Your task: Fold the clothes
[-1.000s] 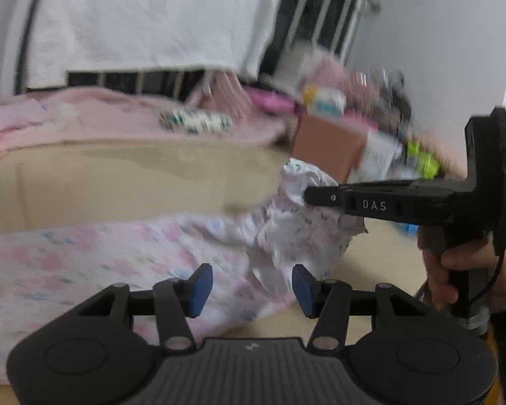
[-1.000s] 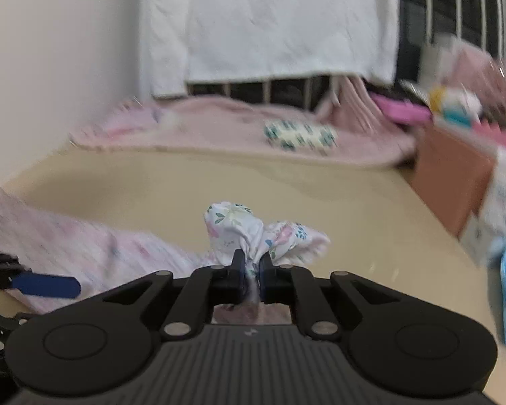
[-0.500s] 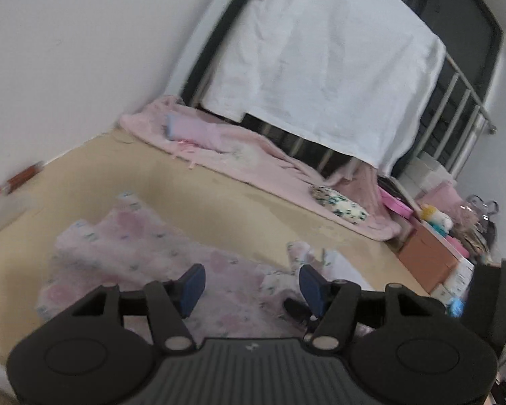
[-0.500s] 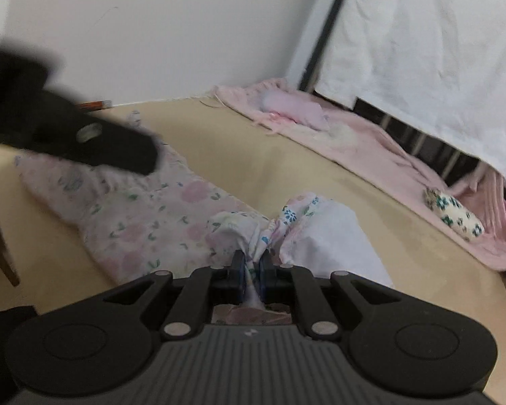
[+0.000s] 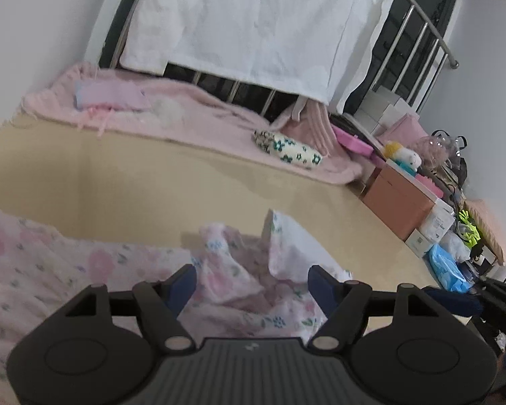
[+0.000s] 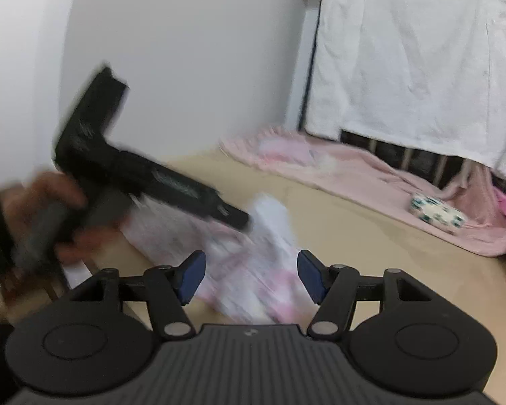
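A pink floral garment point(image 5: 84, 270) lies rumpled on the tan mattress point(image 5: 135, 185), with a white inner flap point(image 5: 293, 246) turned up at its right end. My left gripper point(image 5: 253, 287) hovers open just above the bunched cloth, nothing between its blue pads. In the right wrist view the same garment point(image 6: 253, 270) is blurred below my right gripper point(image 6: 251, 275), which is open and holds nothing. The left gripper's black body point(image 6: 145, 175) and a hand point(image 6: 50, 209) on its handle show at the left of that view. The right gripper's tip shows at the left view's right edge point(image 5: 462, 303).
A pink blanket point(image 5: 185, 118) with a small floral pillow point(image 5: 286, 148) lies along the far side. A white sheet point(image 5: 259, 23) hangs over the metal bed rail. Boxes point(image 5: 398, 202), bags and toys crowd the right side. A white wall point(image 6: 151, 50) is to the left.
My right gripper has opened and let go of the garment, which now lies on the mattress. The left gripper stayed open and dropped closer to the bunched cloth.
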Demonstrator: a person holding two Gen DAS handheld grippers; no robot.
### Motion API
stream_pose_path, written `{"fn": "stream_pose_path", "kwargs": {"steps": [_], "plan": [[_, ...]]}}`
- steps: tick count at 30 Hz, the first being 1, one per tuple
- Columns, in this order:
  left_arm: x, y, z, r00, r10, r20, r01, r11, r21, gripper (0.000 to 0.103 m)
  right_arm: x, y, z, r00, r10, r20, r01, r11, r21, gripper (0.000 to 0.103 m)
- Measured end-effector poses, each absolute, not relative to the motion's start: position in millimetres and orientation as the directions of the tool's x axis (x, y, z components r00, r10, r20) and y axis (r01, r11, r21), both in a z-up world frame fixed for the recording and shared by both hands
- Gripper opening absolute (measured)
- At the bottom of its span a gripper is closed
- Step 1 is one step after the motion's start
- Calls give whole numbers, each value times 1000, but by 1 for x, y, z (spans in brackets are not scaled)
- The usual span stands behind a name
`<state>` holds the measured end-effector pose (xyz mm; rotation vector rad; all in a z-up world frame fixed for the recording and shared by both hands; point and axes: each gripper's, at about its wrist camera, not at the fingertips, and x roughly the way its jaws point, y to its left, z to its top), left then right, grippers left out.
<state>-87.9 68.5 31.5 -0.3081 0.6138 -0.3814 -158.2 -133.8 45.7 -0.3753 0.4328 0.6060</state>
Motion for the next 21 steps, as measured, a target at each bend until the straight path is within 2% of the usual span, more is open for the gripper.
{"fn": "stream_pose_path", "kwargs": {"steps": [2,3,4,5,6,7,9,11,12,14,15,17,19,20,21], "plan": [[-82,62,29,733,-433,-524,255,890,-379,72,-153,-142,38,743,443,-502,-608,760,-230,61],[-78,58,28,719,-433,-544,255,892,-373,65,-150,-146,34,745,433,-508,-605,759,-240,60],[-75,56,26,698,-440,-565,256,890,-377,32,-145,-144,29,736,437,-518,-612,757,-231,52],[-74,57,25,677,-461,-574,259,879,-401,12,-139,-138,25,721,450,-527,-627,748,-218,28],[-74,59,25,657,-486,-577,261,864,-430,5,-132,-133,23,718,448,-533,-627,748,-216,15],[-77,62,26,656,-497,-569,256,855,-452,5,-127,-128,23,728,432,-532,-614,757,-226,9],[-86,68,26,656,-471,-590,218,866,-450,4,-126,-121,25,733,444,-515,-624,741,-248,9],[-93,70,22,649,-430,-628,176,887,-426,4,-122,-116,23,708,455,-540,-651,717,-250,11],[-96,69,19,646,-410,-644,167,899,-405,4,-120,-115,21,691,457,-560,-665,705,-246,13],[-103,68,15,646,-382,-661,158,914,-375,5,-117,-119,19,663,464,-588,-686,692,-227,30],[-104,69,18,649,-385,-656,165,913,-373,8,-117,-126,25,656,492,-572,-691,696,-195,32],[-104,73,28,672,-389,-630,173,910,-377,26,-117,-141,38,650,551,-524,-697,707,-120,36],[-101,78,42,727,-378,-574,164,906,-389,71,-112,-153,46,653,584,-482,-686,726,-50,37],[-95,76,45,737,-371,-565,158,907,-390,75,-109,-160,50,655,600,-460,-681,732,-15,37],[-88,74,47,741,-365,-564,151,909,-389,75,-106,-160,50,665,592,-456,-674,739,-23,37]]}}
